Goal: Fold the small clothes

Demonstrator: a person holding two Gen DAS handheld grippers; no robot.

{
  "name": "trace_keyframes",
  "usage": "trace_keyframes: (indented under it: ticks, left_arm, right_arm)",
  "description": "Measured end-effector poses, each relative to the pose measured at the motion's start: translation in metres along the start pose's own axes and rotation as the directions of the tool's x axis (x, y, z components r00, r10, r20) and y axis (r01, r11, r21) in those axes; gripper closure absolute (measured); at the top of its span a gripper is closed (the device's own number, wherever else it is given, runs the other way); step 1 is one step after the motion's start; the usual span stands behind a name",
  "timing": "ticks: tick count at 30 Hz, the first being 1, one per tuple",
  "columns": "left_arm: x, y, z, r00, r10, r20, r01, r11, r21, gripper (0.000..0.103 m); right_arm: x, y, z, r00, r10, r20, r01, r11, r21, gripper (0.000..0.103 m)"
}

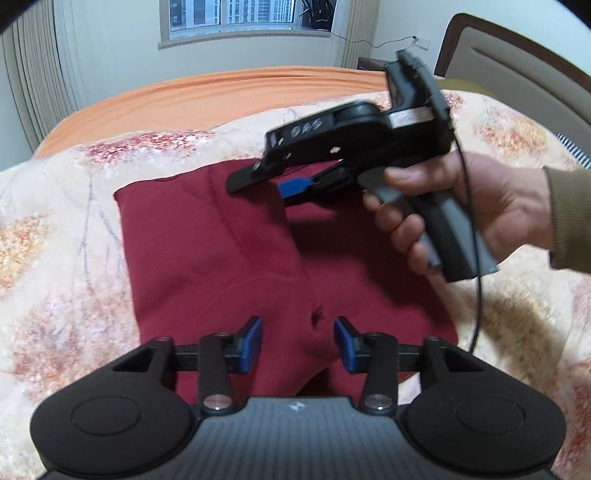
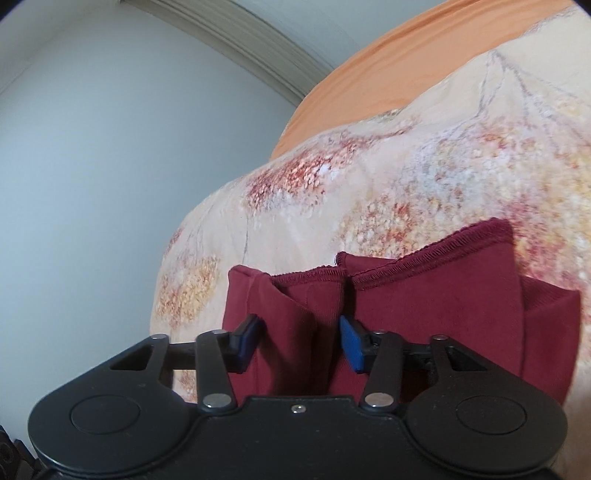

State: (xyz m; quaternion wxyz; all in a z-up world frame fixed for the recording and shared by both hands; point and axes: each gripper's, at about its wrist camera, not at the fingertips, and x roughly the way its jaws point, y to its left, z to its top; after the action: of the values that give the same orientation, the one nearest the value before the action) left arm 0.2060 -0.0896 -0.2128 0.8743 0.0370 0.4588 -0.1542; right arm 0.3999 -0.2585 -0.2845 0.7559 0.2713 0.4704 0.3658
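Note:
A dark red garment [image 1: 221, 251] lies folded on the floral quilt [image 1: 55, 229]. My left gripper [image 1: 298, 343] is open, hovering just above the garment's near part with nothing between its blue pads. My right gripper [image 1: 273, 184], held in a hand, hovers above the garment's far right part; it is open and empty. In the right wrist view the right gripper [image 2: 300, 343] is open over the garment [image 2: 424, 306], whose stitched edges [image 2: 406, 254] show along its far side.
The quilt covers a bed with an orange sheet [image 1: 221, 92] at the far end. A headboard [image 1: 517, 66] stands at the right. A window [image 1: 243, 14] and curtains [image 1: 29, 85] are beyond the bed. A black cable [image 1: 478, 295] hangs from the right gripper.

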Motion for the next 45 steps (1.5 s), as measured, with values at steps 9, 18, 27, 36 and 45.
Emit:
trace_keyframes:
  ticks: [9,18,27,36,45]
  left_arm:
    - [0.0,0.013,0.009,0.998,-0.069,0.007,0.069,0.994,-0.086,0.08]
    - [-0.016,0.003,0.013,0.993,-0.108,0.049,0.112,0.989,-0.097,0.08]
    - [-0.005,-0.001,0.02,0.987,-0.147,0.072,0.152,0.986,-0.074,0.081]
    - [0.007,0.005,0.019,0.988,-0.142,0.065,0.145,0.989,-0.039,0.081]
    - [0.006,0.02,-0.012,0.999,-0.046,-0.002,0.046,0.993,0.109,0.042]
  right_arm:
    - [-0.014,0.004,0.005,0.998,0.06,-0.006,-0.06,0.998,-0.022,0.091]
    - [-0.043,0.013,0.017,0.998,0.063,0.022,-0.062,0.997,-0.054,0.091]
    - [-0.065,0.014,0.02,0.999,0.038,0.025,-0.036,0.996,-0.078,0.091]
    - [-0.073,0.015,0.017,1.0,0.017,0.023,-0.015,0.996,-0.087,0.091]
    - [-0.069,0.007,0.01,1.0,-0.003,0.021,0.004,0.998,-0.055,0.09]
